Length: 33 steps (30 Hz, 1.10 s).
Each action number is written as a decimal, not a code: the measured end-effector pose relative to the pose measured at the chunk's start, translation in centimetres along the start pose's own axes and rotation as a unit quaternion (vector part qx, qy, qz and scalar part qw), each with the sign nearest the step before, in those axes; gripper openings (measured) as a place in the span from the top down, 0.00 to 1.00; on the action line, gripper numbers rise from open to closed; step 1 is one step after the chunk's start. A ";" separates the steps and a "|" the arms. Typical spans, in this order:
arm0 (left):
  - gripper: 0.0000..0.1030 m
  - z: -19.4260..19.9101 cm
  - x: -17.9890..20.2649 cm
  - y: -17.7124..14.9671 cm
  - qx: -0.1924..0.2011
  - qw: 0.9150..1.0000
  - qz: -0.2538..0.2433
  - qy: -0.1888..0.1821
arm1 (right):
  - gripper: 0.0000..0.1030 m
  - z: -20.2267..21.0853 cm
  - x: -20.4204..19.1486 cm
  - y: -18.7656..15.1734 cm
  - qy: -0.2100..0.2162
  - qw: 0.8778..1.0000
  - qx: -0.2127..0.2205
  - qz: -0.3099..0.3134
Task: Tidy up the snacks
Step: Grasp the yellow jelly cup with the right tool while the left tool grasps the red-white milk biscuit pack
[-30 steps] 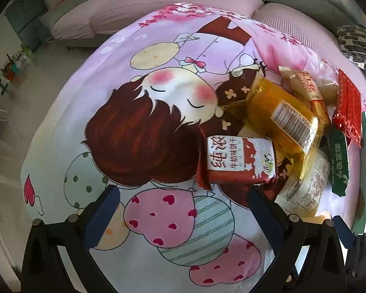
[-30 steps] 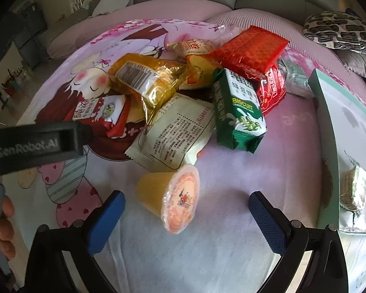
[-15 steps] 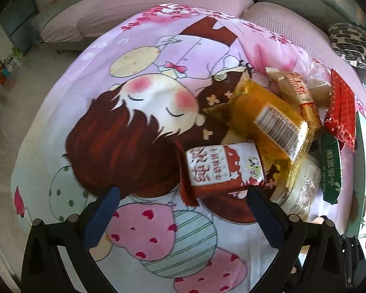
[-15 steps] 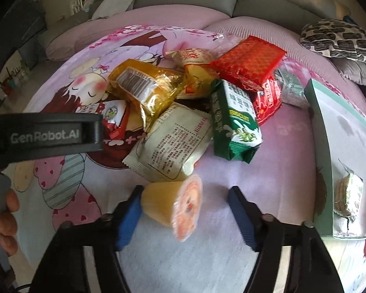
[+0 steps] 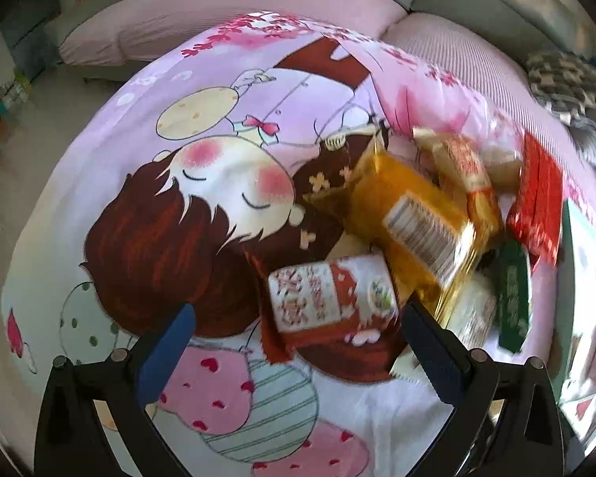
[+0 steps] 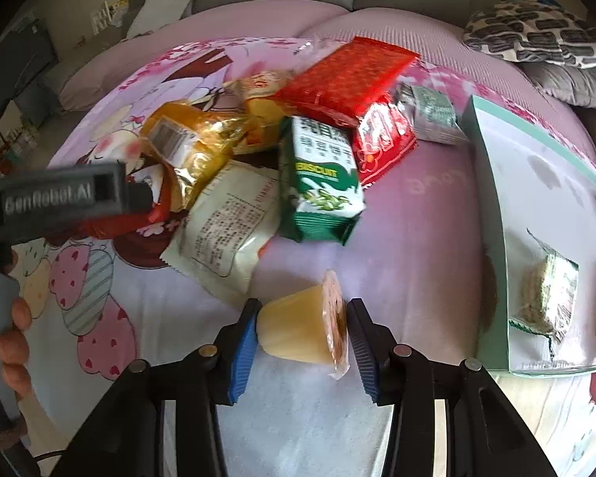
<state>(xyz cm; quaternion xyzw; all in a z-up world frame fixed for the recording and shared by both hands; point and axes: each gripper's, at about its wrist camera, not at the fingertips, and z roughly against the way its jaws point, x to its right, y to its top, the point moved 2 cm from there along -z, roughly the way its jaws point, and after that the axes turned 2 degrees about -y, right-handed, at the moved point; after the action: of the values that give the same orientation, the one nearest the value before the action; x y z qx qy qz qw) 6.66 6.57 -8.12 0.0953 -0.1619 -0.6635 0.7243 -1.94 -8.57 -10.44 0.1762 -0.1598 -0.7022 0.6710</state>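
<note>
Beside green packet [image 6: 322, 183] (reads "BISCUIT"), right gripper [image 6: 301, 332] clamps jelly cup [image 6: 304, 324]

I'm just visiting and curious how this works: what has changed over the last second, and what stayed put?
The right gripper moved in and its jaws, wide open a second ago, closed on the jelly cup, which lies on its side. The left gripper stayed open and drifted toward the red-and-white biscuit pack without touching it. The snack pile and the green tray did not move.

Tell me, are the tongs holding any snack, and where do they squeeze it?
The right tongs squeeze the jelly cup, one pad on its bottom, one on its lid. The left tongs are open, holding nothing.
</note>
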 end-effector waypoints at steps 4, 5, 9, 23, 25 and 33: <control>0.00 -1.6 0.2 0.9 -0.008 1.000 0.017 -0.013 | 0.54 0.4 0.3 -0.4 0.000 1.000 -0.001 0.000; 0.00 -2.2 0.4 0.7 -0.011 1.000 0.020 -0.011 | 0.54 0.4 0.3 -0.4 -0.001 1.000 0.000 0.001; 0.16 -3.1 0.3 0.9 -0.017 0.999 0.027 -0.011 | 0.54 0.5 0.4 -0.5 0.000 1.000 -0.001 -0.001; 0.38 -1.3 -1.3 -0.1 -0.013 0.998 0.048 -0.030 | 0.61 1.7 0.9 -0.1 0.021 1.000 0.007 -0.011; 0.38 -1.0 -1.5 -0.2 -0.011 0.998 0.056 -0.034 | 0.61 2.0 1.1 -0.1 0.031 0.999 0.007 -0.014; 0.38 0.9 -2.4 -0.2 0.018 0.996 0.078 -0.034 | 0.61 3.2 1.2 0.0 0.047 0.998 0.021 -0.021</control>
<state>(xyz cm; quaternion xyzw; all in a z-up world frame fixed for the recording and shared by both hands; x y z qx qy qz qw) 5.96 9.01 -7.60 0.0730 -0.2052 -0.6044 0.7664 -3.45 -9.82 -7.60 0.2260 -0.1391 -0.7039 0.6589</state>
